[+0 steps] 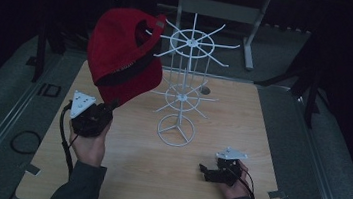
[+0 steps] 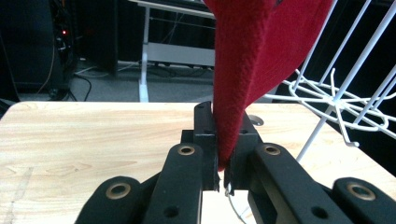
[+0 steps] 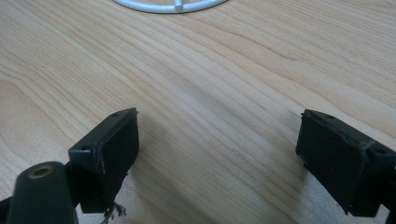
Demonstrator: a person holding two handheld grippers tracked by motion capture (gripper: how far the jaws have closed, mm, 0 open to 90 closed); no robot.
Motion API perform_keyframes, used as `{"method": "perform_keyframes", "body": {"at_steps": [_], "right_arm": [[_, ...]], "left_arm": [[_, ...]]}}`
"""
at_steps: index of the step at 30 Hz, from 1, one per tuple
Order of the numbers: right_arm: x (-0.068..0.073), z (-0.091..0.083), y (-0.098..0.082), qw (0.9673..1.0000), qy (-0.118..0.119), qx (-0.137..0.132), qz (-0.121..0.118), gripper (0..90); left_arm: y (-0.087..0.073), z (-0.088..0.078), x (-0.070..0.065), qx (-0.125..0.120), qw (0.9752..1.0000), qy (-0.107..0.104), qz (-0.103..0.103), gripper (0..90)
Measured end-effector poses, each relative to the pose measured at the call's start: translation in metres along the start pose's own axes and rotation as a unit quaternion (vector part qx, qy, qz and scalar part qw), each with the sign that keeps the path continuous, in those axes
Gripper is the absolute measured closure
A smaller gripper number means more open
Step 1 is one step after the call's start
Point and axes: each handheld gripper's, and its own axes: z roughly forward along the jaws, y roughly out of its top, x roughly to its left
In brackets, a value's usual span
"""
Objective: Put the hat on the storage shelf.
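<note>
- The table [image 1: 120, 173] was a light wood-grain board with rounded corners, set in a dim room; grey floor ran along both sides, and a grey desk frame [image 1: 215, 8] stood beyond the far edge.
- On the floor at far left lay a coil of black cable [image 1: 25, 141].
- The left gripper [image 1: 111, 106] was raised over the left part of the table, its jaws clamped narrow on the lower edge of the red baseball cap [image 1: 119, 57], which hung above it, next to the upper hooks of the white wire display rack [image 1: 184, 93].
- The rack stood mid-table on a ring base.
- The right gripper [image 1: 202, 170] rested low near the front right, well apart from the cap, its jaws spread wide over bare wood.
- The room behind was too dark to read; in the left gripper view the top of the cap was cut off by the frame, and whether the cap touched a hook could not be told.
</note>
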Motion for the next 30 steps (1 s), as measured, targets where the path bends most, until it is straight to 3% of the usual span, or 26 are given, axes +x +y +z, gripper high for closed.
{"method": "perform_keyframes", "body": {"at_steps": [8,18,21,26,30], "right_arm": [[0.0,0.0,0.0,1.0,0.0,0.0,0.0,13.1],[0.0,0.0,0.0,1.0,0.0,-0.001,0.0,13.1],[0.0,0.0,0.0,1.0,0.0,-0.001,0.0,13.1],[0.0,0.0,0.0,1.0,0.0,-0.001,-0.001,13.1],[0.0,0.0,0.0,1.0,0.0,-0.001,-0.001,13.1]], "left_arm": [[-0.008,0.002,-0.001,0.011,0.9999,0.001,0.002,86.0],[-0.035,0.012,0.001,0.04,0.9991,0.004,0.008,84.2],[-0.039,0.011,0.004,0.038,0.9992,0.011,0.006,71.9],[-0.038,0.002,0.015,0.01,0.9989,0.042,-0.021,43.6],[-0.036,-0.006,0.021,-0.01,0.9979,0.059,-0.025,32.7]]}}
